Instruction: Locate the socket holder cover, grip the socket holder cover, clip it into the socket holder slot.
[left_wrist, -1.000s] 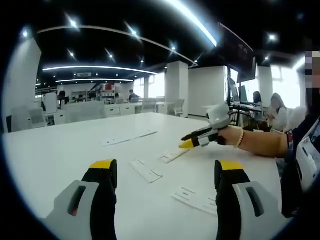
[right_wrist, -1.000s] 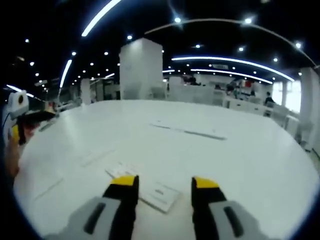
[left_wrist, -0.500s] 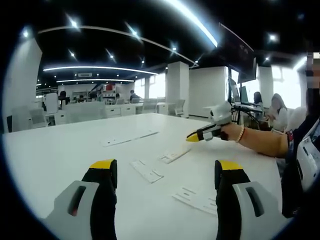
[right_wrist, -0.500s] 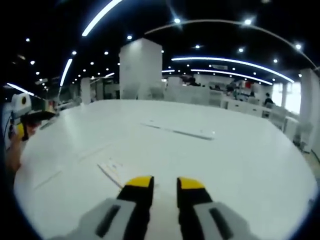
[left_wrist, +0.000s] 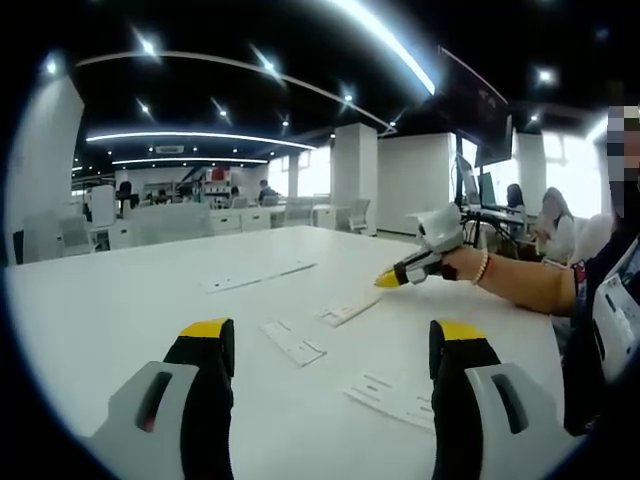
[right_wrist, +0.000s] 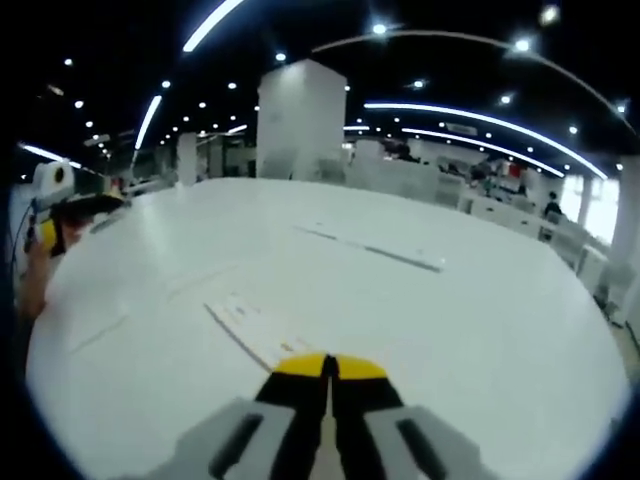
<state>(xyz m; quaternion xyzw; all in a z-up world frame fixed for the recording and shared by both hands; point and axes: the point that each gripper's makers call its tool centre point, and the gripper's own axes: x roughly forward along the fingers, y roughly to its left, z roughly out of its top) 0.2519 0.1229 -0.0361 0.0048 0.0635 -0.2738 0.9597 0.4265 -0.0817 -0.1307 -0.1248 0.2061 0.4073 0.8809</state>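
Note:
Several flat white plastic socket holder parts lie on the white table. In the left gripper view my left gripper is open over the table, with one part ahead between its jaws and another part at the right. My right gripper comes in from the right in a hand, shut, its tips just above the end of a third part. In the right gripper view the right gripper is shut. A white part runs from the upper left to under its tips; whether they pinch it is hidden.
Two long white strips lie farther back on the table, and one strip crosses the middle in the right gripper view. A person's arm reaches in at the right. People sit at desks beyond the table's far right edge.
My right gripper's jaws have closed from wide apart to shut, and it has risen slightly and moved back along the white part. The left gripper and the parts on the table have not moved.

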